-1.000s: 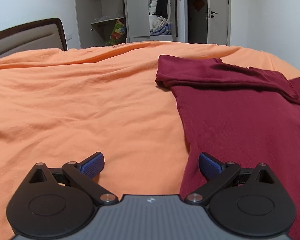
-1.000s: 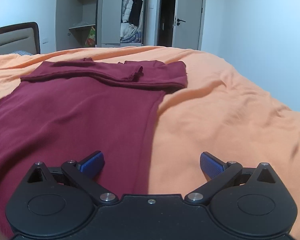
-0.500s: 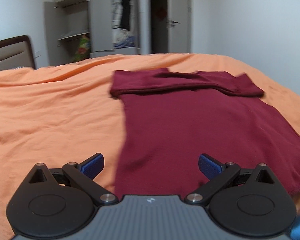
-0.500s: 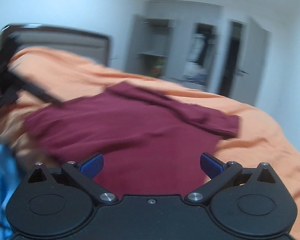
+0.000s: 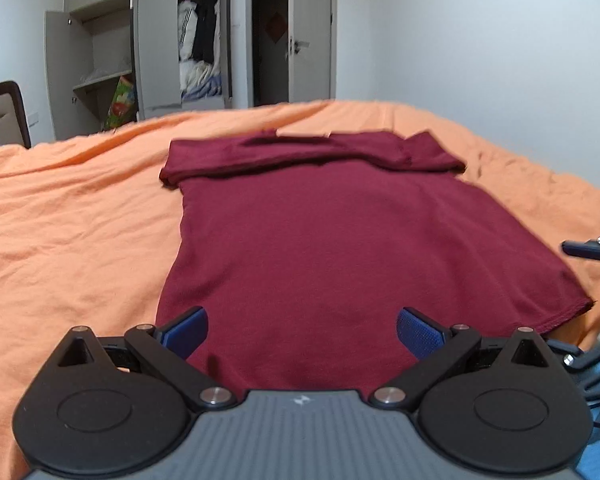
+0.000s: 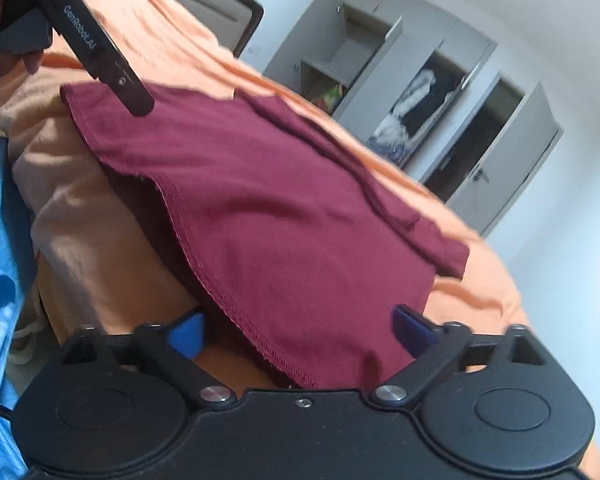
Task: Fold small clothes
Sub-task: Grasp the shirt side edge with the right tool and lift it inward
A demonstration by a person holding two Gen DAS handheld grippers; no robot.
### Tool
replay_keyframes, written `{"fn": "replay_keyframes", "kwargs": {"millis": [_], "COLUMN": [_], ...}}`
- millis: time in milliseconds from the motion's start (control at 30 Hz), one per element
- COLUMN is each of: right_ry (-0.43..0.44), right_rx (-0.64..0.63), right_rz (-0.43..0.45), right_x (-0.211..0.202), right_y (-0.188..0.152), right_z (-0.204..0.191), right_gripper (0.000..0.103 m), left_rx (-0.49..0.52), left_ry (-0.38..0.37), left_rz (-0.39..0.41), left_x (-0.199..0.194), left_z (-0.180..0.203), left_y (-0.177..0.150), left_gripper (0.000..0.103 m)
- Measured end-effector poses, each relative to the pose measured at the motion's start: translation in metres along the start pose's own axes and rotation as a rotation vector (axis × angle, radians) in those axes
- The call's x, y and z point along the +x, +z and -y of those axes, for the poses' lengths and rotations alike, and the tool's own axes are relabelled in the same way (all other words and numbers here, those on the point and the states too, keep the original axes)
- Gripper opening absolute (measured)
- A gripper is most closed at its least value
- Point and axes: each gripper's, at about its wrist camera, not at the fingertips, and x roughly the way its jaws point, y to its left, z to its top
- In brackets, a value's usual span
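Maroon shirt point(image 5: 340, 248) flat on orange bedsheet point(image 5: 72, 224), sleeves folded across the far end, hem at the near bed edge. Left gripper point(image 5: 302, 330) over the hem's left part, blue fingers point(image 5: 186, 330) spread wide, nothing pinched. Right gripper point(image 6: 296, 330) tilted at the hem's right corner, fingers point(image 6: 414, 330) spread either side of the stitched edge, not clamped. Open wardrobe point(image 5: 160, 52) and door point(image 5: 310, 32) behind the bed.

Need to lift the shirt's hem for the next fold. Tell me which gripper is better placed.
Probably the right gripper: its open jaws straddle the maroon T-shirt at the stitched hem. The left gripper, also open, points over the middle.
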Motion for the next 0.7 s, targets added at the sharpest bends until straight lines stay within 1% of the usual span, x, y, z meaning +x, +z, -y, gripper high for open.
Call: {"fn": "replay_keyframes", "kwargs": {"millis": [33,67,133,167,233,367,500,600,667,700], "right_ry": [0.006,0.015,0.044,0.056,0.069,0.081,0.072,0.069,0.064,0.061], "right_rx": [0.006,0.019,0.063,0.081,0.105,0.155,0.224,0.259,0.252,0.248], "right_rz": [0.017,0.037,0.087,0.103,0.137,0.166,0.179,0.194,0.198,0.200], "right_x": [-0.002,-0.003,-0.010,-0.012,-0.017,-0.024,-0.026,-0.024,-0.025,-0.026], "right_y": [0.000,-0.001,-0.001,0.000,0.003,0.012,0.023,0.030,0.033,0.033], "right_z": [0.001,0.003,0.010,0.012,0.015,0.022,0.030,0.037,0.039,0.040], "right_gripper": [0.075,0.069,0.041,0.036,0.023,0.014,0.011,0.011,0.011,0.011], "left_rx": [0.002,0.009,0.030,0.048,0.101,0.194,0.224,0.237,0.234,0.227], "left_ry": [-0.016,-0.033,-0.062,-0.074,-0.091,-0.095,-0.094,-0.047,-0.003,0.007], "left_rz": [0.011,0.018,0.040,0.054,0.084,0.096,0.096,0.088,0.091,0.092], "left_x": [-0.003,-0.006,-0.013,-0.016,-0.022,-0.022,-0.010,0.000,0.002,0.003], "left_z": [0.001,0.003,0.009,0.012,0.020,0.037,0.050,0.053,0.051,0.047], "left_y": [-0.001,-0.002,-0.005,-0.006,-0.010,-0.017,-0.025,-0.027,-0.025,-0.024], "left_gripper": [0.103,0.103,0.103,0.103,0.103,0.103,0.103,0.103,0.102,0.102]}}
